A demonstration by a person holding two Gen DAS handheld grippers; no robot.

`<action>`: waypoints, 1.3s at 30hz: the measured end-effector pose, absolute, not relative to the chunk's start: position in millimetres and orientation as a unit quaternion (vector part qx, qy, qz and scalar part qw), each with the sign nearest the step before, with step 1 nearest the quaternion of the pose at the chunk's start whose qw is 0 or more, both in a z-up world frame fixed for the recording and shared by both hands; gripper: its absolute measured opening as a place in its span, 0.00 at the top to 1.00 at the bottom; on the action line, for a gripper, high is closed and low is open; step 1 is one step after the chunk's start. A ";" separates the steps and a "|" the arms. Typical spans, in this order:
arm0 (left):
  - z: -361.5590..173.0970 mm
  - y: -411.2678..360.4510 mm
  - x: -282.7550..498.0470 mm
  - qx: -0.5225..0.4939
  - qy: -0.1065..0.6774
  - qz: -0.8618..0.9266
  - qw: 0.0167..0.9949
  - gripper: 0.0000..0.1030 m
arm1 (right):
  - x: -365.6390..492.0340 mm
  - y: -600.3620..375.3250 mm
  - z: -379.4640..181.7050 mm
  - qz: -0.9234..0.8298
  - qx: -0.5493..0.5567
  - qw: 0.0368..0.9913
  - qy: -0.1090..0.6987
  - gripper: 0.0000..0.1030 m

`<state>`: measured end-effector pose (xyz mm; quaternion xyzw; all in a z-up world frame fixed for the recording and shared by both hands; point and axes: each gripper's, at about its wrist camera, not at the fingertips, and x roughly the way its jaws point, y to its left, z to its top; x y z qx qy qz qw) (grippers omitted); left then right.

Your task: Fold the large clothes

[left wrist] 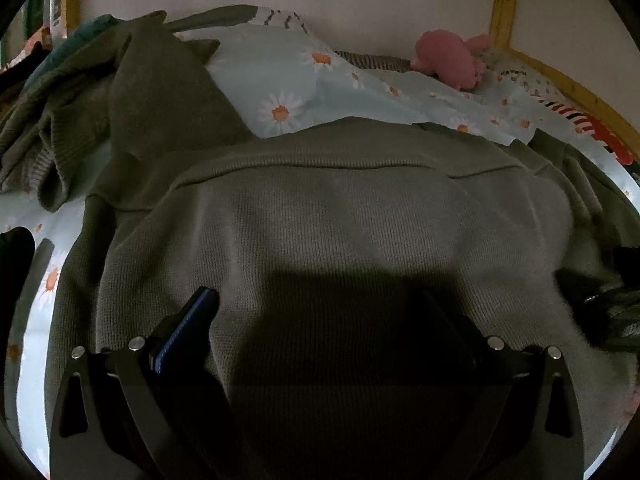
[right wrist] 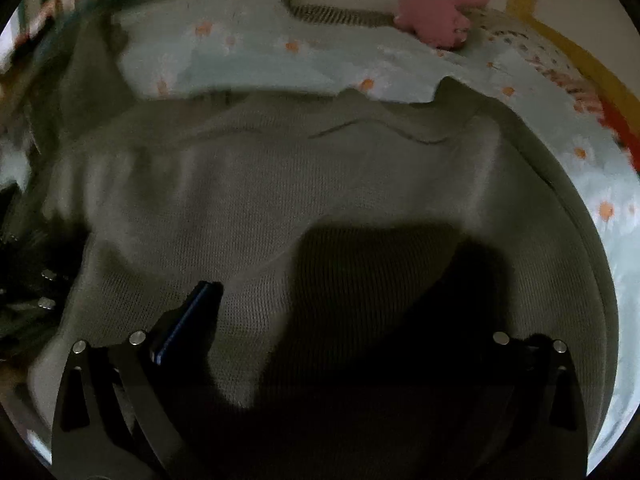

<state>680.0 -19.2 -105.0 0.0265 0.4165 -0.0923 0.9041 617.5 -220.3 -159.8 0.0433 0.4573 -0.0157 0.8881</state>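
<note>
- Left wrist view: olive-grey knit sweater (left wrist: 340, 220) lies spread on the bed, over a pale blue daisy-print sheet (left wrist: 280, 92). Fold edge or seam runs across its far part.
- Left gripper (left wrist: 332, 312) jaws wide, nothing between the pads; blue-edged finger (left wrist: 188, 320) hovers over the knit, and I cannot tell whether it touches. Other finger is lost in shadow.
- Right wrist view: same sweater (right wrist: 320, 184) fills the frame, blurred on the left side. Right gripper (right wrist: 336, 304) jaws also wide, holding nothing; only one finger (right wrist: 192, 316) is clear, the other is dark.
- Sweater sits directly under and ahead of both sets of jaws, body panel in the middle, far edge towards the wall.
- A sleeve or second olive garment (left wrist: 132, 92) is bunched up at far left, beyond the left jaws.
- Pink plush toy (left wrist: 448, 60) at the bed's far side by the yellow wooden frame (left wrist: 504, 4), well apart from the sweater.
- Step, as a judgement: both grips released after laying a fold; next pinch point to choose.
- To do it well: press the layer flat, smooth ridges outwards, then pinch at a hem or side edge, both layers together, matched left and right so the fold stays square.
- Risk: thick knit slips or bunches if only the top layer gets pinched; the loose bundle at left could be dragged in.
</note>
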 end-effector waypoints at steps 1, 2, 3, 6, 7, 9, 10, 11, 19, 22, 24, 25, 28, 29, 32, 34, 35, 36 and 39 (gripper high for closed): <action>-107.5 -17.8 675.6 0.026 0.415 -0.092 0.905 0.04 | 604.5 -227.5 -153.1 -0.007 0.071 0.894 0.443 0.03; -108.3 -18.0 674.7 0.025 0.413 -0.092 0.906 0.04 | 583.2 -236.9 -143.5 0.009 0.113 0.900 0.420 0.03; -108.4 -18.0 675.1 0.025 0.411 -0.092 0.906 0.04 | 568.6 -242.0 -139.0 0.016 0.135 0.903 0.408 0.03; -109.6 -18.7 673.0 0.023 0.406 -0.091 0.909 0.04 | 502.8 -259.5 -124.6 0.018 0.197 0.917 0.345 0.03; -110.3 -19.4 672.5 0.022 0.403 -0.091 0.910 0.04 | 485.8 -264.3 -124.8 0.018 0.218 0.918 0.331 0.03; -110.1 -19.3 672.4 0.022 0.403 -0.091 0.910 0.04 | 465.1 -272.3 -134.5 0.033 0.264 0.905 0.333 0.03; -110.4 -19.9 673.0 0.022 0.403 -0.092 0.910 0.04 | 458.3 -276.4 -142.4 0.041 0.290 0.895 0.335 0.03; -110.3 -19.8 672.9 0.022 0.403 -0.092 0.910 0.04 | 453.3 -279.9 -150.7 0.046 0.314 0.886 0.337 0.03; -110.7 -21.7 671.3 0.023 0.399 -0.087 0.912 0.04 | 456.3 -309.6 -235.3 0.088 0.592 0.738 0.312 0.02; -111.1 -22.4 671.6 0.023 0.399 -0.088 0.913 0.04 | 473.2 -322.9 -232.9 0.089 0.632 0.722 0.267 0.03; -111.6 -22.3 671.8 0.022 0.398 -0.088 0.913 0.04 | 495.8 -325.1 -231.7 0.090 0.639 0.717 0.265 0.03; -111.7 -22.4 671.9 0.022 0.398 -0.088 0.913 0.04 | 506.0 -325.8 -235.1 0.077 0.648 0.709 0.268 0.02; -111.7 -22.0 671.0 0.020 0.399 -0.080 0.913 0.04 | 522.4 -326.1 -236.1 0.056 0.667 0.696 0.261 0.14; -111.4 -21.7 670.0 0.017 0.399 -0.076 0.914 0.04 | 521.0 -326.7 -236.9 0.042 0.674 0.689 0.263 0.54; -108.9 -20.8 664.3 0.011 0.403 -0.066 0.913 0.04 | 506.3 -334.7 -244.9 0.054 0.704 0.666 0.243 0.79; -106.2 -22.6 657.4 0.011 0.410 -0.066 0.910 0.04 | 488.7 -340.0 -246.3 0.065 0.714 0.659 0.229 0.84; -104.9 -23.6 652.6 0.010 0.414 -0.069 0.908 0.04 | 477.8 -344.1 -244.9 0.070 0.718 0.657 0.218 0.85; -103.6 -25.5 647.3 0.010 0.418 -0.072 0.906 0.04 | 471.0 -347.8 -243.4 0.072 0.721 0.656 0.210 0.86; -97.1 -35.0 625.5 0.003 0.435 -0.086 0.896 0.04 | 431.6 -366.7 -238.2 0.078 0.727 0.656 0.187 0.88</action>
